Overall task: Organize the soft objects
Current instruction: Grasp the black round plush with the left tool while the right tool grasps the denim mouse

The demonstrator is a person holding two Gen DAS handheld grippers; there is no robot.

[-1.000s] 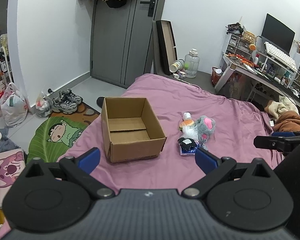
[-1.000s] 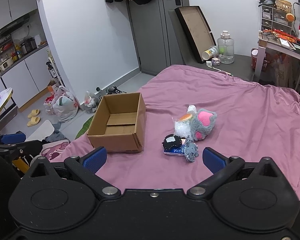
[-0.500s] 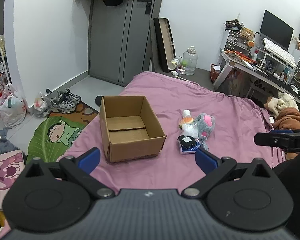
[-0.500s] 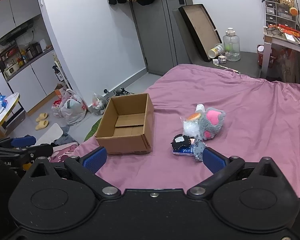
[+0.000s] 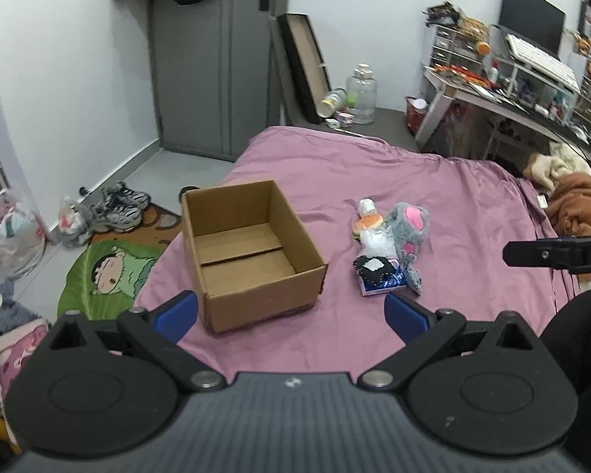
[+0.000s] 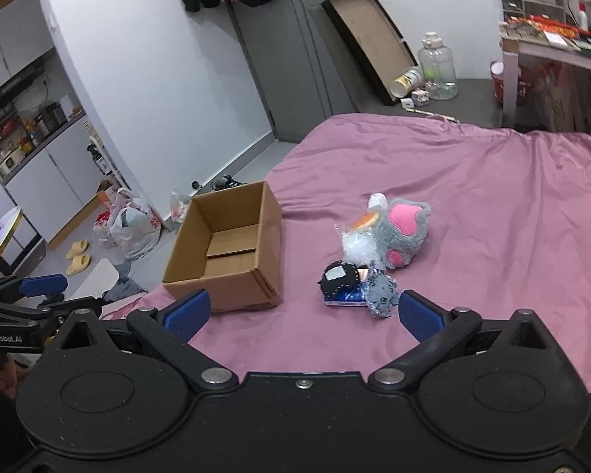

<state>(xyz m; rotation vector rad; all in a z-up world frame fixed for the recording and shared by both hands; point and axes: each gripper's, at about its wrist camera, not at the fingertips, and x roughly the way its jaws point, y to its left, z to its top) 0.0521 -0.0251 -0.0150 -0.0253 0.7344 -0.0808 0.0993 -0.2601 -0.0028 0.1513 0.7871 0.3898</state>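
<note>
Cardboard box (image 5: 252,252), open-topped and with nothing visible inside, sits at the centre-left of the left wrist frame on a purple bedspread (image 5: 453,205); in the right wrist frame the same box (image 6: 226,252) lies left of centre. Just right of it, apart from the box, a small heap of soft things rests on the cover: a grey plush paw with pink pads (image 5: 409,224), seen in the right wrist frame (image 6: 404,232) at centre, a clear crinkled bag (image 6: 358,246) touching its left side, a black stuffed piece with a white patch (image 6: 339,276) below that, a small grey plush (image 6: 380,293) beside it, and a blue packet (image 5: 382,283) underneath. The left gripper (image 5: 291,307) fills the bottom of its frame, blue fingertips (image 5: 177,309) spread wide apart and holding nothing. The right gripper (image 6: 301,307) likewise stands with its jaws wide apart and empty, low in its frame, the heap just above its right fingertip. Sneakers (image 5: 120,205) lie on the floor at the left.
</note>
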